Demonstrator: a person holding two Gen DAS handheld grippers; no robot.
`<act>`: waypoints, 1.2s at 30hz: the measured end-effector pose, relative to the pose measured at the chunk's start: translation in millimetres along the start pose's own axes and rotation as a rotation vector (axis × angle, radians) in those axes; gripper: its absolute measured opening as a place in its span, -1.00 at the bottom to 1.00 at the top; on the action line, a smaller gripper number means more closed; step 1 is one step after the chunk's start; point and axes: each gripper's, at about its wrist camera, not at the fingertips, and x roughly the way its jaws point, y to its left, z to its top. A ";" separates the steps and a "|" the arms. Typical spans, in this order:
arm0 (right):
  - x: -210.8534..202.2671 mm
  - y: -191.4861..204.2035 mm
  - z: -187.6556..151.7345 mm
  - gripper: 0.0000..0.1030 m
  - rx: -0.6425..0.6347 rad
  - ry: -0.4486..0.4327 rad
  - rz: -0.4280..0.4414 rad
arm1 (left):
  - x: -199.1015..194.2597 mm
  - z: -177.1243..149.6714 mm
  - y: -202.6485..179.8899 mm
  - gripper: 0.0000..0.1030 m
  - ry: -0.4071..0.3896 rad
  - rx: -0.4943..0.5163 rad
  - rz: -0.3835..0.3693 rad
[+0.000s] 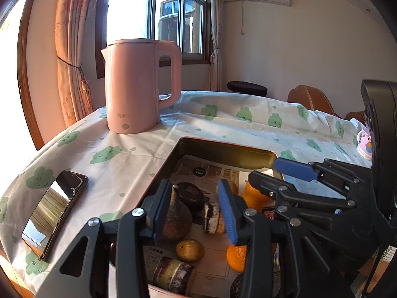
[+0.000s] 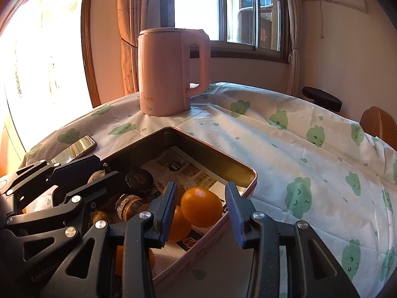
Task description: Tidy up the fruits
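From the left wrist, the left gripper (image 1: 196, 208) hangs over the tin box (image 1: 223, 149) with its fingers spread, holding nothing — below lie a brown pear-shaped fruit (image 1: 176, 216), a small brownish fruit (image 1: 190, 250) and a mandarin (image 1: 237, 257). A pink kettle (image 1: 139, 87) and a phone (image 1: 54, 213) sit on the tablecloth (image 1: 248, 129).

From the right wrist, the right gripper (image 2: 201, 213) is spread too — an orange (image 2: 201, 206) rests between its fingers inside the box, touching neither

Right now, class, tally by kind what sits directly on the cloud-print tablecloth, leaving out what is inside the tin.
Pink kettle: 1
Phone: 1
Tin: 1
Small patterned cup: 1
Total: 4
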 end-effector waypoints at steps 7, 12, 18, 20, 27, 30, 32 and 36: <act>-6.9 -8.2 -2.4 0.08 0.042 -0.023 -0.011 | -5.3 -0.6 4.4 0.25 -0.032 -0.019 0.010; -22.6 -10.4 -6.8 0.17 0.056 -0.077 -0.059 | -13.3 -1.2 2.8 0.38 -0.077 -0.010 0.022; -40.5 -9.3 -11.7 0.28 0.036 -0.143 -0.160 | -20.4 -1.0 5.0 0.50 -0.125 -0.053 -0.001; -43.7 -11.5 -12.3 0.29 0.038 -0.155 -0.169 | -20.7 -0.6 2.2 0.54 -0.130 -0.042 0.007; -51.4 -21.6 -14.8 0.42 0.085 -0.192 -0.171 | -20.3 -0.3 0.9 0.56 -0.131 -0.040 0.020; -53.1 -22.1 -15.0 0.50 0.089 -0.204 -0.175 | -22.1 -0.8 -0.3 0.64 -0.139 -0.035 0.032; -54.9 -21.5 -15.5 0.53 0.087 -0.213 -0.175 | -22.8 -0.9 -1.5 0.64 -0.143 -0.029 0.037; -55.9 -22.6 -15.7 0.55 0.092 -0.220 -0.175 | -23.4 -1.1 -2.0 0.65 -0.143 -0.028 0.040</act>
